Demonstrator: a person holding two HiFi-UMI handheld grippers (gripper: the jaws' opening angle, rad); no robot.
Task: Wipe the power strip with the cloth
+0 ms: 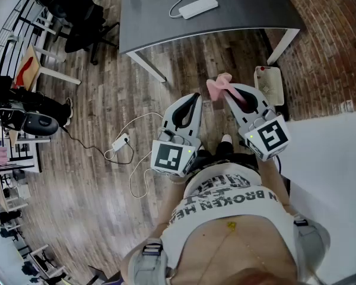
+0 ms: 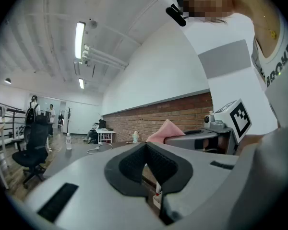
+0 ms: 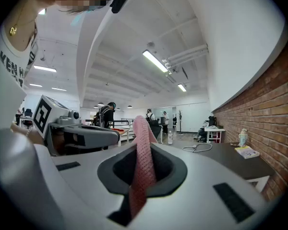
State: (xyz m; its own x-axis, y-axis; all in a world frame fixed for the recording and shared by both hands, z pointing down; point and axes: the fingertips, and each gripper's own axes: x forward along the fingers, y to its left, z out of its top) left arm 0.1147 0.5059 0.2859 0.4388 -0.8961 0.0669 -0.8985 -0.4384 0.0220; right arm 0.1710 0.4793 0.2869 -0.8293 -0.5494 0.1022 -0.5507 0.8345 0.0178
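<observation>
Right gripper [image 1: 230, 94] clamps the pink cloth [image 1: 217, 86] — left gripper [image 1: 193, 98] is closed, empty.

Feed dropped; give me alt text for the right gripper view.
The grey right gripper is shut on a pink waffle-textured cloth standing up between its jaws. The left gripper sits at left; a dark grey table lies ahead.

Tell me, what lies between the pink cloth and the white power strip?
Head view: only wood floor and bare grey tabletop separate cloth from power strip.
</observation>
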